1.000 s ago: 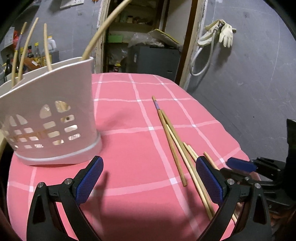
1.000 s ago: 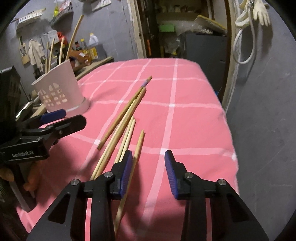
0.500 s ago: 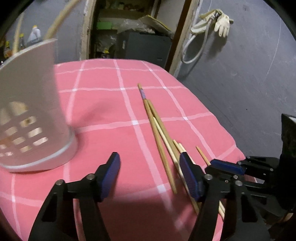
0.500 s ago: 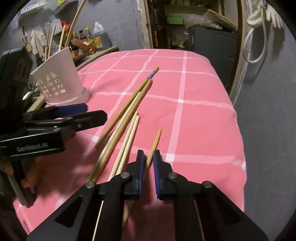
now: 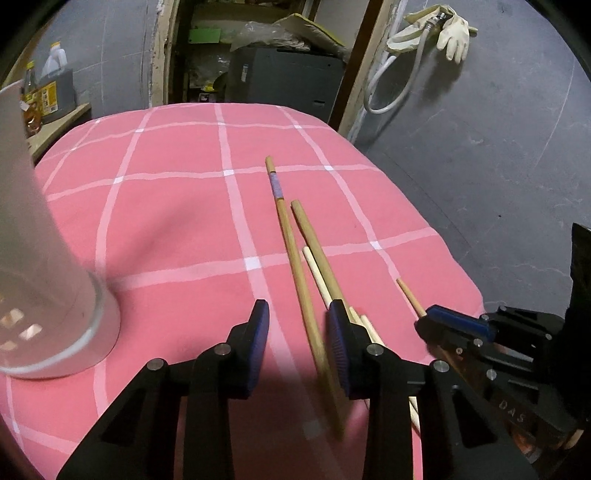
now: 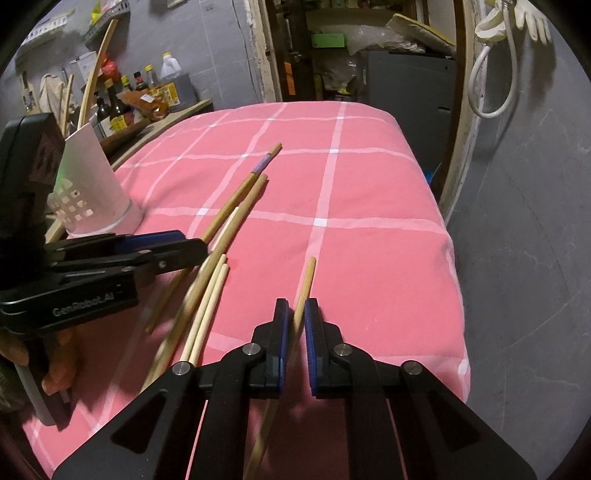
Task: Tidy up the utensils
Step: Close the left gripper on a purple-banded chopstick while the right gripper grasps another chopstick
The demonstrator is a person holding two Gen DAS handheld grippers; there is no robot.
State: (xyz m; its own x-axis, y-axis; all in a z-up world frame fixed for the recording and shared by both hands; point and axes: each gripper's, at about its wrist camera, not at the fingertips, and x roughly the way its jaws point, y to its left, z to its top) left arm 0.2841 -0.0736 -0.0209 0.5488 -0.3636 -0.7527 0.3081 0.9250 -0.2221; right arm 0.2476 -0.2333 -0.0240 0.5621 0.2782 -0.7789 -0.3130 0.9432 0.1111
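Note:
Several wooden chopsticks lie on the pink checked tablecloth [image 5: 166, 221]. The long chopstick with a purple band [image 5: 286, 221] runs between the jaws of my left gripper [image 5: 297, 332], close to the right pad. Those jaws are closing and do not clamp it. A thicker stick [image 5: 314, 236] and thinner ones lie just right of it. My right gripper [image 6: 295, 321] is shut on a single chopstick [image 6: 307, 280] lying apart at the right; it shows too in the left wrist view [image 5: 454, 325]. The white perforated utensil holder [image 5: 37, 258] stands at the left.
Beyond its right edge the table [image 6: 454, 258] drops to a grey floor. Bottles [image 6: 147, 92] crowd a shelf behind the holder [image 6: 92, 192]. A dark cabinet [image 5: 288, 77] stands past the far edge, and a glove [image 5: 452, 33] hangs with a hose on the wall.
My left gripper has moved right, away from the holder and over the chopsticks, and its jaws have narrowed around the banded one. The right jaws have closed on the single chopstick.

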